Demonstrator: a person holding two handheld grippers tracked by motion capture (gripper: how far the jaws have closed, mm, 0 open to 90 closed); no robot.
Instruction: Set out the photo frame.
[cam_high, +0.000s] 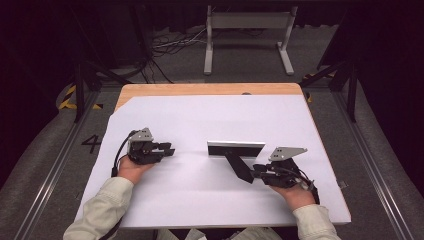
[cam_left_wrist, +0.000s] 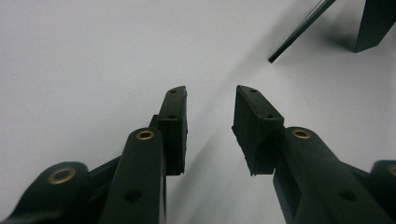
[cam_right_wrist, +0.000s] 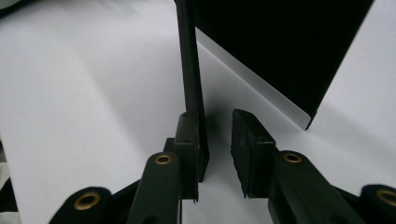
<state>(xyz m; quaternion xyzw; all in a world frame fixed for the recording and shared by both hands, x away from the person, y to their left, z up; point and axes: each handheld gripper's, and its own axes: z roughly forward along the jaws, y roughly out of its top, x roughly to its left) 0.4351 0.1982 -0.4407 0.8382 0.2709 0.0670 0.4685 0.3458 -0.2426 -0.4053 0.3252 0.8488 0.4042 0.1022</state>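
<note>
The black stand (cam_high: 236, 154) is being released by the right gripper (cam_right_wrist: 216, 140) (jaws parted, one pad touching), best withdrawn straight.

In the right gripper view, the black panel (cam_right_wrist: 275, 46) is running off the top edge beyond the white sheet (cam_right_wrist: 84, 93); whether the thin strip (cam_right_wrist: 189, 60) is touching the pad beside it is unclear.

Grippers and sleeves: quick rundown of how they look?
Both the left gripper and right gripper are black, each topped by a grey three-cornered plate. Jaws are flat black arms with brass-coloured pivot bushings and blocky ribbed pads. A black cable loops off the left one. The person wears pale cream sleeves.
</note>
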